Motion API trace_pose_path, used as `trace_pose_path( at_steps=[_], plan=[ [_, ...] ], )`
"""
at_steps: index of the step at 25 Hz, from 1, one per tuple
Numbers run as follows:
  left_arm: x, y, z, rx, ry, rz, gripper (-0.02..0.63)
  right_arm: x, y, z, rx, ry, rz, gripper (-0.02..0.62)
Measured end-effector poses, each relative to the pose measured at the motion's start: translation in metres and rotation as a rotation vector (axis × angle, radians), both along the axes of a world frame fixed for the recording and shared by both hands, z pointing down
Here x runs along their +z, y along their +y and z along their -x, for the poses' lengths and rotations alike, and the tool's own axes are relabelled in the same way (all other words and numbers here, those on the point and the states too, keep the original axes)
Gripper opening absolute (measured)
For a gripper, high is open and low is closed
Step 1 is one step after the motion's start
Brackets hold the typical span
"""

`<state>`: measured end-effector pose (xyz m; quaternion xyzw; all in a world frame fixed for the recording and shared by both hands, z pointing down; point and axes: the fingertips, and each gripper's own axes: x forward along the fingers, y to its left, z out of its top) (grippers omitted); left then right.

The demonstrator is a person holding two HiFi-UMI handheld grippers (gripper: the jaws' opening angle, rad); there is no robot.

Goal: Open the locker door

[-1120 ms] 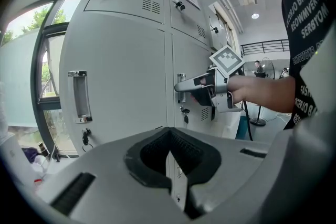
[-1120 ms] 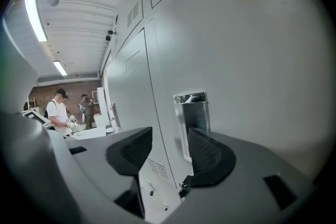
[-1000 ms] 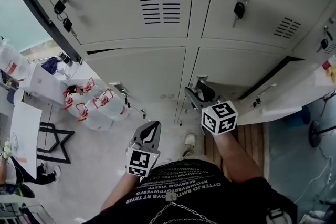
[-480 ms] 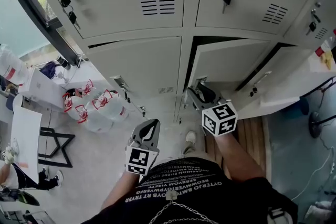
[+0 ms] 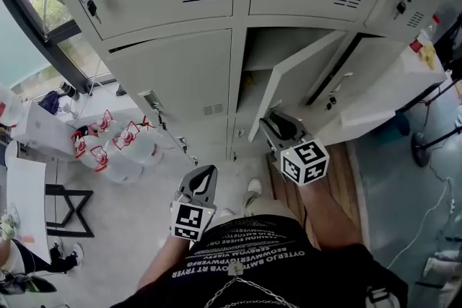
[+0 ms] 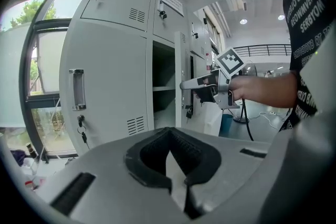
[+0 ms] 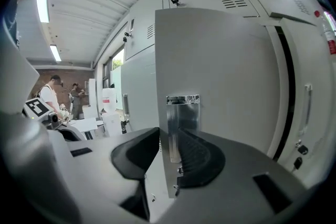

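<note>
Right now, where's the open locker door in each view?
Head view: open locker door upper centre-right.
Left gripper view: edge-on, centre.
Right gripper view: fills centre and right.
Shared landmark: closed neighbouring locker on its left.

Locker door (image 5: 292, 86) (image 7: 226, 71): plain pale grey sheet-metal panel in the lower row of the locker bank, under a vented, keyed upper door. State: open, standing well out from its frame at an angle, hinged on the right in the head view, with the dark compartment exposed to its left. Handle (image 7: 182, 123): bright chrome, tall rectangular plate set upright close to the free edge.
</note>
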<state>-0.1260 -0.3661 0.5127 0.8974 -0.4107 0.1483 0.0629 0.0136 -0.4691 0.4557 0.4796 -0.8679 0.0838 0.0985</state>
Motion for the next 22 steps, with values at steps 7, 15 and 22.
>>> trace_pose_path(
  at_steps=[7, 15, 22],
  plan=[
    [-0.008, 0.008, -0.023, 0.038, 0.002, -0.024, -0.008, 0.001, 0.035, -0.023, -0.063, 0.019, -0.035, 0.109],
    [-0.018, 0.027, -0.068, 0.053, -0.026, -0.043, -0.008, 0.001, 0.068, -0.055, -0.141, 0.008, -0.059, 0.112],
    [-0.027, 0.051, -0.127, 0.047, -0.006, -0.05, -0.008, 0.001, 0.095, -0.097, -0.196, 0.019, -0.045, 0.123]
  ],
)
